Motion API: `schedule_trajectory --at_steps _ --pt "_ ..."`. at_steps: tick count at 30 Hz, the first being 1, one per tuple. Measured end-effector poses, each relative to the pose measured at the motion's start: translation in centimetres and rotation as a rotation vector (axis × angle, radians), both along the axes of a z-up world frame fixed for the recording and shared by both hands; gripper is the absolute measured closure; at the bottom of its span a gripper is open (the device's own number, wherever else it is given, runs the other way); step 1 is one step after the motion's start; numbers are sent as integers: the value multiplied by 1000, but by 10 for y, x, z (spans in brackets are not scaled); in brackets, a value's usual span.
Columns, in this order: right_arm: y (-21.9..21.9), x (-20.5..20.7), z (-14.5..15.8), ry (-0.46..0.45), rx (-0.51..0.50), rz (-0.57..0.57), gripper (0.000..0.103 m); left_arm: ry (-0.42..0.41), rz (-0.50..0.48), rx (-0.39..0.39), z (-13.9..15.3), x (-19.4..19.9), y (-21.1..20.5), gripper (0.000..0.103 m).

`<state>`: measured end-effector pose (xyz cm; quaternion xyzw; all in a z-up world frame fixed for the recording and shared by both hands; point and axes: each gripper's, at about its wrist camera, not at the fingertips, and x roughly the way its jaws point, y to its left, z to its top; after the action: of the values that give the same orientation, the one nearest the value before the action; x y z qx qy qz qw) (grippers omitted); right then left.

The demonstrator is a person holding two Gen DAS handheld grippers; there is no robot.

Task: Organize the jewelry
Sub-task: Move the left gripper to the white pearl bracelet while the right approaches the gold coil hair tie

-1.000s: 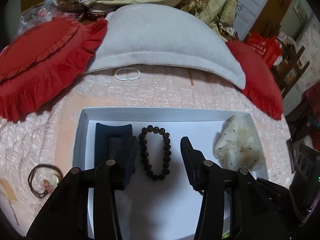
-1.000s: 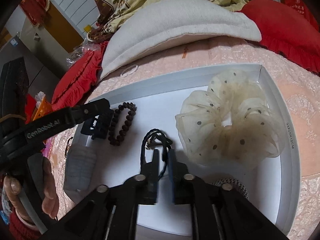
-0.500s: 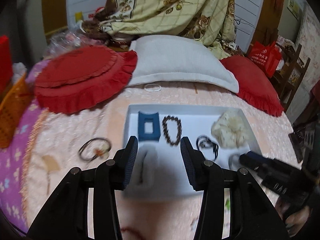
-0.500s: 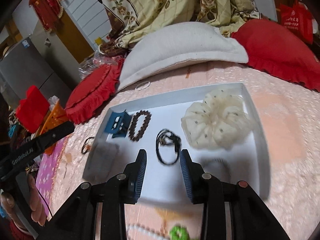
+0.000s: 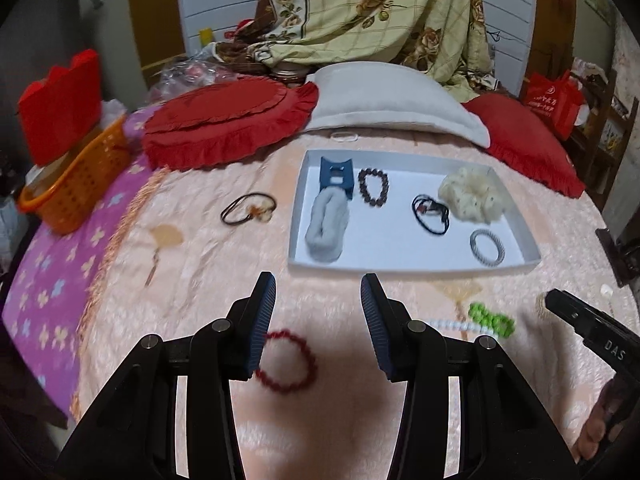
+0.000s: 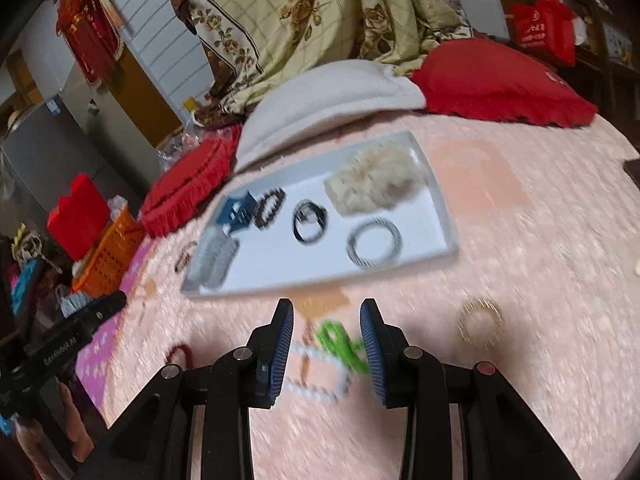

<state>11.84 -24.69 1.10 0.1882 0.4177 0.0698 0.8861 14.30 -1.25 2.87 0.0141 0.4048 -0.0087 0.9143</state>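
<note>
A white tray [image 5: 400, 268] on the pink bedspread holds a blue hair clip [image 5: 336, 174], a dark bead bracelet [image 5: 374, 188], a grey knit scrunchie [image 5: 326, 228], a black hair tie [image 5: 431, 214], a cream dotted scrunchie [image 5: 472, 194] and a grey spiral tie [image 5: 487, 247]. My left gripper [image 5: 318, 284] hangs open and empty in front of the tray, above a red bead bracelet [image 5: 286, 362]. My right gripper [image 6: 327, 308] is open and empty too, over green beads [image 6: 340, 346] and a white bead string [image 6: 316, 376]. The right wrist view is motion-blurred.
A brown hair tie with a charm [image 5: 249, 209] lies left of the tray and a gold ring [image 6: 480, 322] to the right. Red cushions [image 5: 224, 120], a white pillow [image 5: 384, 100] and an orange basket [image 5: 76, 184] line the far and left sides.
Both grippers have pulled back and up from the tray. The right one let go of the black hair tie, which now lies in the tray.
</note>
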Motion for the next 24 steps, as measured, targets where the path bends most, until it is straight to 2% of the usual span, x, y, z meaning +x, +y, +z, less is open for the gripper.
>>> schedule_trajectory --at_steps 7,13,24 --pt "-16 -35 -12 34 -9 -49 70 41 21 -23 -9 -26 3 59" --pt "-34 -49 -19 62 -15 -88 70 84 43 -37 -16 -29 8 59" --pt "-59 -61 -34 94 -11 -153 70 115 33 -13 -27 -27 2 59"
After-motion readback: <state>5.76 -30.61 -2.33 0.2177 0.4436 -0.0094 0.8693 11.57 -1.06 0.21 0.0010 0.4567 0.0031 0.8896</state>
